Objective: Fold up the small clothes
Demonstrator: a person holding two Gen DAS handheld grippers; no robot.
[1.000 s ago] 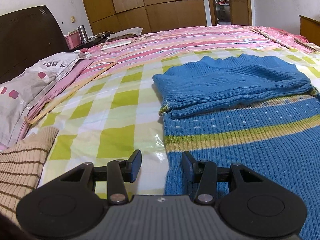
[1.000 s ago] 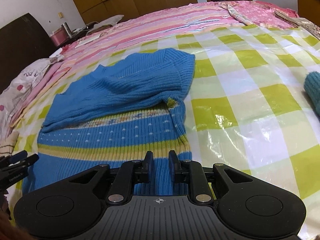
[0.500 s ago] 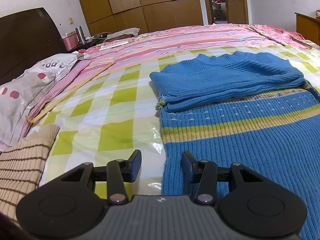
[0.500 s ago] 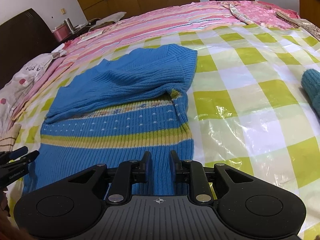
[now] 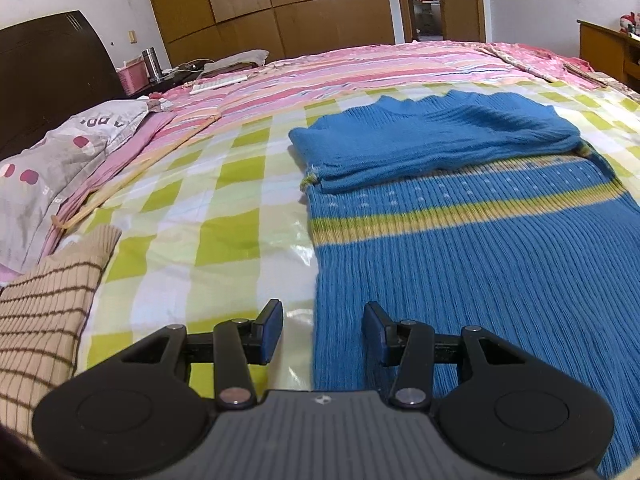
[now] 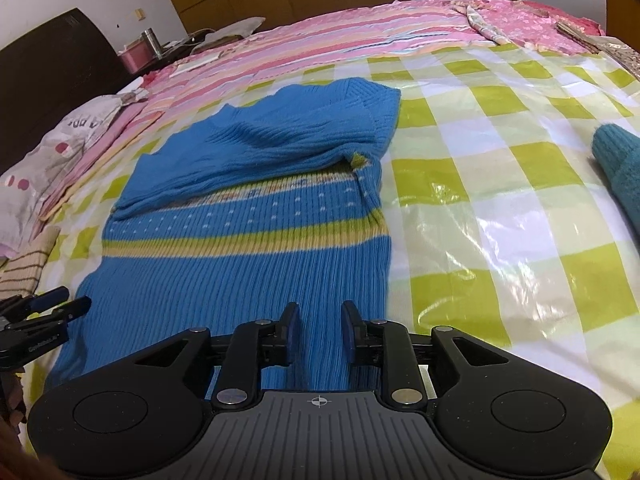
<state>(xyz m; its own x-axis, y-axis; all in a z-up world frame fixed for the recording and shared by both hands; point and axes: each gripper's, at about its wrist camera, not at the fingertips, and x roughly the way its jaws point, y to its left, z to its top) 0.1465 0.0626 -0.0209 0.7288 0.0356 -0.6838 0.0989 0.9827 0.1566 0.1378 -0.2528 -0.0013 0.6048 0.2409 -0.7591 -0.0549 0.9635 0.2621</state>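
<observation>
A blue ribbed sweater (image 5: 480, 264) with a yellow-green band lies flat on the bed. Its sleeves (image 5: 432, 140) are folded across the chest. My left gripper (image 5: 322, 320) hovers open over the sweater's left edge near the hem, one finger above the sheet and one above the knit. In the right wrist view the sweater (image 6: 240, 272) fills the middle. My right gripper (image 6: 319, 316) hangs over its lower right part with its jaws opening; only flat knit shows below the gap, nothing pinched. The left gripper (image 6: 44, 308) shows at the sweater's left edge.
A glossy green-and-white checked sheet (image 5: 200, 208) covers the bed. A beige striped garment (image 5: 40, 320) lies to the left and a teal knit piece (image 6: 620, 168) to the right. A pillow (image 5: 48, 160) and a dark headboard stand at the far left, with pink striped bedding behind.
Both grippers have drawn back toward the sweater's near hem, so more of the knit shows ahead of them. The right jaws stand wider apart than before. The sweater has not moved.
</observation>
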